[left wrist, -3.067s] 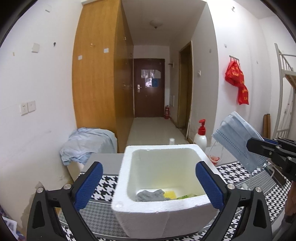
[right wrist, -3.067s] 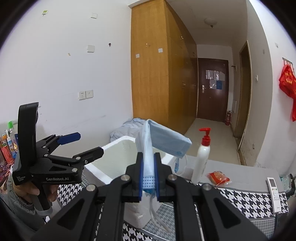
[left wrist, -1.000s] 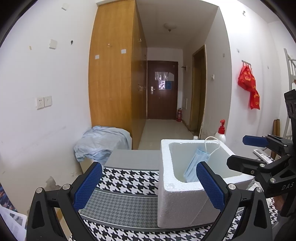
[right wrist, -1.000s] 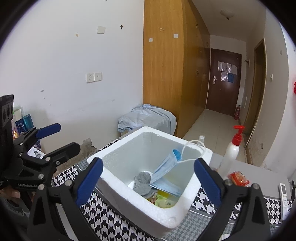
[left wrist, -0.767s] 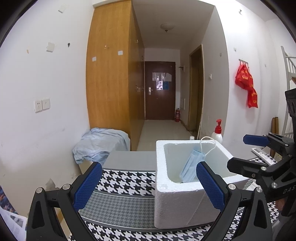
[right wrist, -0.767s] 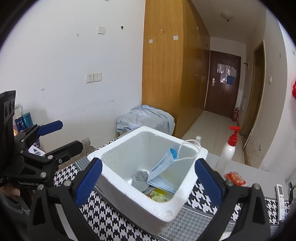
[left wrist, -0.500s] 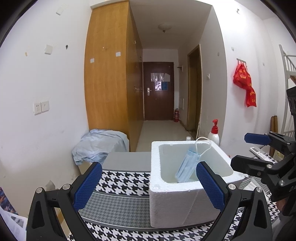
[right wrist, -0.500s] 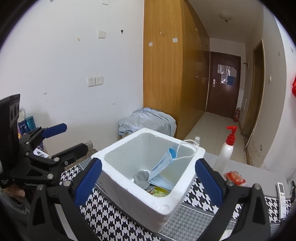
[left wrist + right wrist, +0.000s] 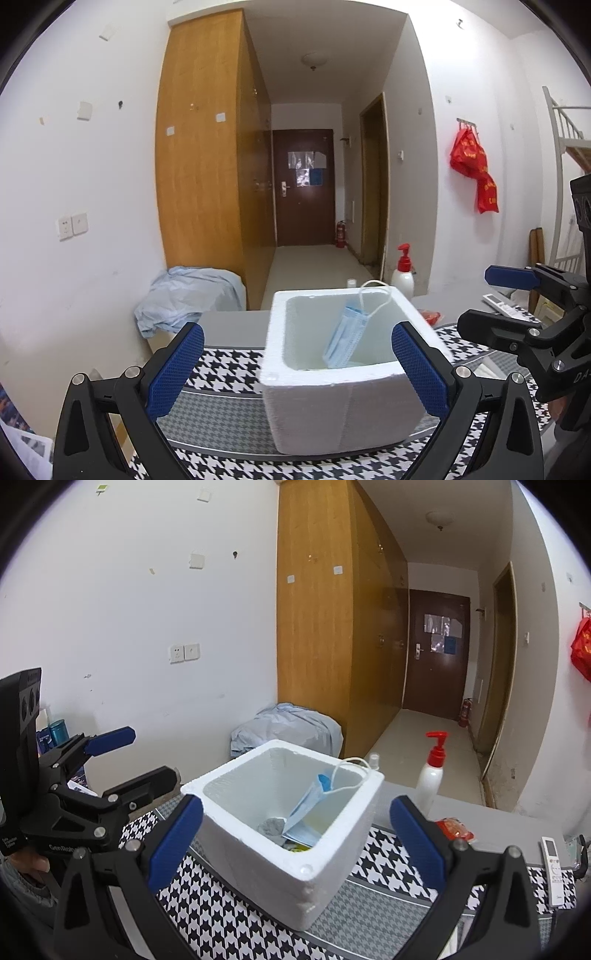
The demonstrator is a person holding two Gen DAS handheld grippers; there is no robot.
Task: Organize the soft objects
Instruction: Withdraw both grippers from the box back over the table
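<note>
Leaning mask (image 9: 308, 808): propped on foam box (image 9: 328, 864) wall, ear loop over rim, likely dropped in.
Left claw (image 9: 297, 365): wide, empty.
Right claw (image 9: 297, 840): wide, empty, likely finished releasing.

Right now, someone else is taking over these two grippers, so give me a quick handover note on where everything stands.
Left gripper: open, empty, facing the foam box.
Right gripper: open, empty, also aimed at the box.
Blue face mask: inside the box, leaning against its wall, one ear loop draped over the rim.
Grey cloth and something yellow-green already lie on the box bottom.
Done: mask dropped in.
Left: perhaps tuck the loop inside; no other loose soft item is visible on the houndstooth mat.
</note>
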